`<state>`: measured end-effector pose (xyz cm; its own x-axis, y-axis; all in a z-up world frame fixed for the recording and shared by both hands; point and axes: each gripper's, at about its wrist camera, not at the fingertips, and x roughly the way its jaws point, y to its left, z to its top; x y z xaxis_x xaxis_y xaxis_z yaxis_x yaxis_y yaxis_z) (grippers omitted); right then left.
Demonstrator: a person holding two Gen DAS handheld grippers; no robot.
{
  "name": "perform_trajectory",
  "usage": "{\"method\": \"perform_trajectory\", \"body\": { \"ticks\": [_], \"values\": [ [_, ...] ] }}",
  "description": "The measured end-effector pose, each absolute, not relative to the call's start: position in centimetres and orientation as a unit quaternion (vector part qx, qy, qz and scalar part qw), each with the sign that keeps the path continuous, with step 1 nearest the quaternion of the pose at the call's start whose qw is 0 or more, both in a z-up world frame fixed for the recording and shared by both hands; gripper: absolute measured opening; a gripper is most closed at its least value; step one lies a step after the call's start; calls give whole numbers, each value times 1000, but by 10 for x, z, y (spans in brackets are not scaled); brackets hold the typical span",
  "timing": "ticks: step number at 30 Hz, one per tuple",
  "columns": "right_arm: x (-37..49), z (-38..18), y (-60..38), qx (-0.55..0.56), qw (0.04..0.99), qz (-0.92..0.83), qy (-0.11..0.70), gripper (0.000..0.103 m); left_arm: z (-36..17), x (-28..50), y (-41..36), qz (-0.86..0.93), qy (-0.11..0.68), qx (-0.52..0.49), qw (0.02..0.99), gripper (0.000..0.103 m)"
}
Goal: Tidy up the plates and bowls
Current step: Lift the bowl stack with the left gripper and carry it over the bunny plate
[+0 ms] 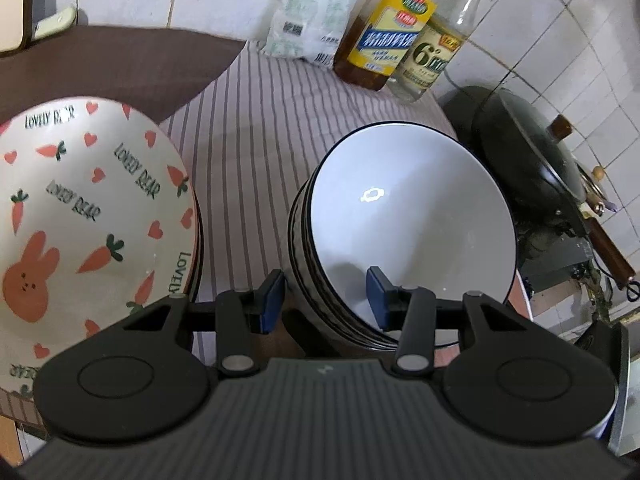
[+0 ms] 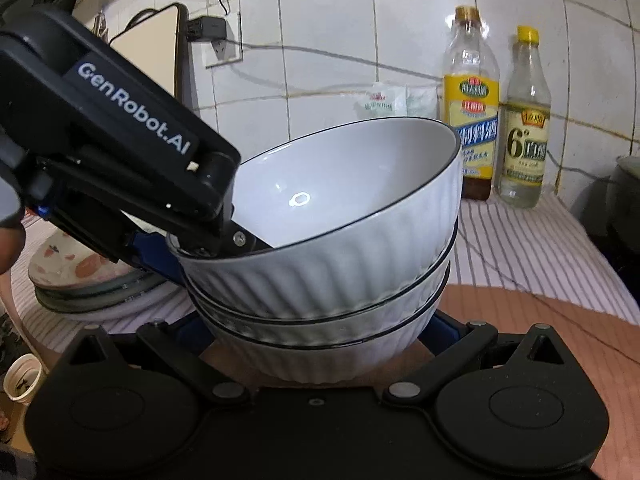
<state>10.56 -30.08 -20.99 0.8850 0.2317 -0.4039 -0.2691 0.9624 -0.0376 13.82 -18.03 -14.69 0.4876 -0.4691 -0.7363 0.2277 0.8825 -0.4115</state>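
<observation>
Three white ribbed bowls with dark rims are nested in a stack (image 2: 328,280) on a brown mat. The top bowl (image 1: 408,216) sits tilted in the stack. My left gripper (image 1: 325,299) is shut on its near rim, with one blue pad inside the bowl and the other outside. Its black body (image 2: 132,120) reaches in from the upper left in the right wrist view. My right gripper (image 2: 316,328) straddles the lowest bowl, its blue pads against both sides and mostly hidden behind it. A stack of plates topped by a carrot-and-rabbit plate (image 1: 80,208) lies to the left.
A striped cloth (image 1: 256,128) covers the counter. At the tiled back wall stand two bottles (image 2: 472,112) and a white bag (image 1: 312,12). A dark wok (image 1: 532,160) sits at the right. A paper cup (image 2: 22,376) is at the lower left.
</observation>
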Motion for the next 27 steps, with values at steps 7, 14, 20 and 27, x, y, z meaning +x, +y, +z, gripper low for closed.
{"method": "perform_trajectory", "body": {
  "ticks": [7,14,20,27],
  "values": [
    [98,-180,-281,-66,975,128,171,103,-114,127,-158,-209,435,-136,865,43],
    [100,-152,-241,-78,974,151,152,103,-75,115,-116,-191,416,-134,879,43],
    [107,-146,-200,-66,971,180,146,103,-57,113,-78,-160,418,-115,887,43],
    [125,-153,-168,-67,965,198,157,103,-62,118,-42,-143,428,-112,885,43]
  ]
}}
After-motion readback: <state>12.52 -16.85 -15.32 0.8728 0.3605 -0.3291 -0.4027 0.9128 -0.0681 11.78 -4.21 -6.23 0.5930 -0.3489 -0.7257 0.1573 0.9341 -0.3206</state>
